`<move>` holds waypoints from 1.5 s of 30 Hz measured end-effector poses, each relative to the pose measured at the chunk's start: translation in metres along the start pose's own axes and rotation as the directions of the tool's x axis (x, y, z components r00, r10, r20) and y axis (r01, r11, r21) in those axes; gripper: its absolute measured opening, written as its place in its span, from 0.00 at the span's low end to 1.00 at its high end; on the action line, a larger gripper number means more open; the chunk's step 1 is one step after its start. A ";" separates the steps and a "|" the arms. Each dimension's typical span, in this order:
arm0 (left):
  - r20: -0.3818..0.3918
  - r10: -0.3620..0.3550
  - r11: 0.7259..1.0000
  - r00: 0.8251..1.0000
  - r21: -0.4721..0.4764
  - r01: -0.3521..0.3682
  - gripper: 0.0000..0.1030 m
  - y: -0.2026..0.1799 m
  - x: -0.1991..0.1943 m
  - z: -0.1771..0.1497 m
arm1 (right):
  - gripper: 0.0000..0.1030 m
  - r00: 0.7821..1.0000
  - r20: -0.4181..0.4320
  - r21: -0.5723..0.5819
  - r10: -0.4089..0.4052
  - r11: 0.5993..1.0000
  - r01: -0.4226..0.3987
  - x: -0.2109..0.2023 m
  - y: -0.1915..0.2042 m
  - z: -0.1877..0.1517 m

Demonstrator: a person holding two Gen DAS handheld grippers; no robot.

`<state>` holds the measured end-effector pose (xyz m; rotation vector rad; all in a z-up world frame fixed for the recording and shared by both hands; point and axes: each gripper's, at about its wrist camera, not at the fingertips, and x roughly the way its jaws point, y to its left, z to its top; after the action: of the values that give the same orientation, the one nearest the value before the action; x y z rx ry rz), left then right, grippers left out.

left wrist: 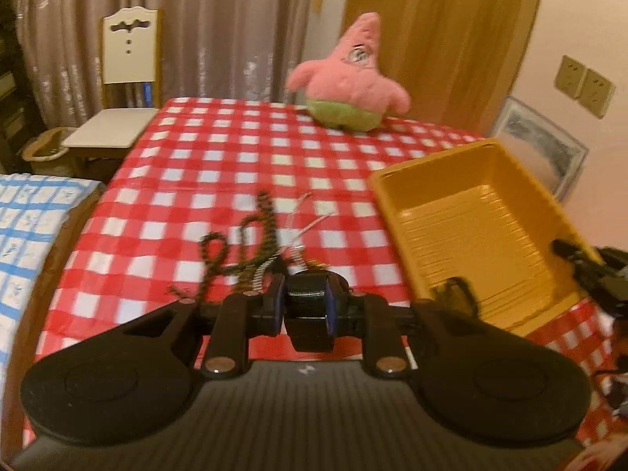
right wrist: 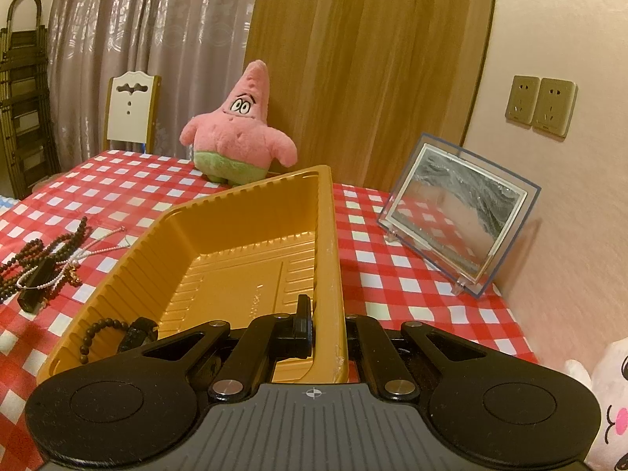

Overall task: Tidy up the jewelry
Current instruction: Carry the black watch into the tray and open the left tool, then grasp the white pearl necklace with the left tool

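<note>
We see the left gripper (left wrist: 307, 306) clamped on a black cuff (left wrist: 307, 316), held above the cloth (left wrist: 219, 165). Just past it lie dark bead strands (left wrist: 251, 235) tangled with a pale strand (left wrist: 292, 235). The right gripper (right wrist: 325, 329) pinches the near right wall of the tray (right wrist: 251, 235), jaws fully closed on it. In the tray's near left corner rests a bead bracelet (right wrist: 98, 333). Beyond stands a plush (right wrist: 235, 137); right, a frame (right wrist: 459, 212).
</note>
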<state>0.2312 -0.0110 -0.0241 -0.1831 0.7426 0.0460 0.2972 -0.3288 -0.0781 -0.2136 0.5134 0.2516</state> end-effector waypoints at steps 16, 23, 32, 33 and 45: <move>-0.069 -0.338 0.941 0.939 -0.027 0.337 0.18 -0.101 0.059 0.010 | 0.03 1.000 0.001 -0.012 0.007 1.000 -0.007 0.001 0.001 0.002; -0.144 -0.379 0.925 0.914 -0.087 0.370 0.18 -0.120 0.093 -0.007 | 0.03 1.000 -0.001 -0.016 0.009 1.000 -0.009 0.000 0.001 0.002; -0.149 -0.390 0.921 0.908 -0.062 0.385 0.24 -0.117 0.080 -0.010 | 0.03 1.000 -0.014 -0.005 0.006 1.000 -0.006 0.001 0.000 -0.001; -0.144 -0.393 0.919 0.908 -0.059 0.389 0.26 -0.114 0.075 -0.010 | 0.03 1.000 -0.015 -0.004 0.006 1.000 -0.006 0.001 0.000 -0.001; -0.116 -0.211 0.977 0.971 0.010 0.213 0.26 -0.062 0.031 -0.028 | 0.03 1.000 -0.021 0.000 -0.002 1.000 0.002 0.001 0.000 -0.003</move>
<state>0.2422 -0.0772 -0.0559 -0.2445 0.8334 -0.1778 0.2963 -0.3292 -0.0813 -0.2170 0.5344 0.2473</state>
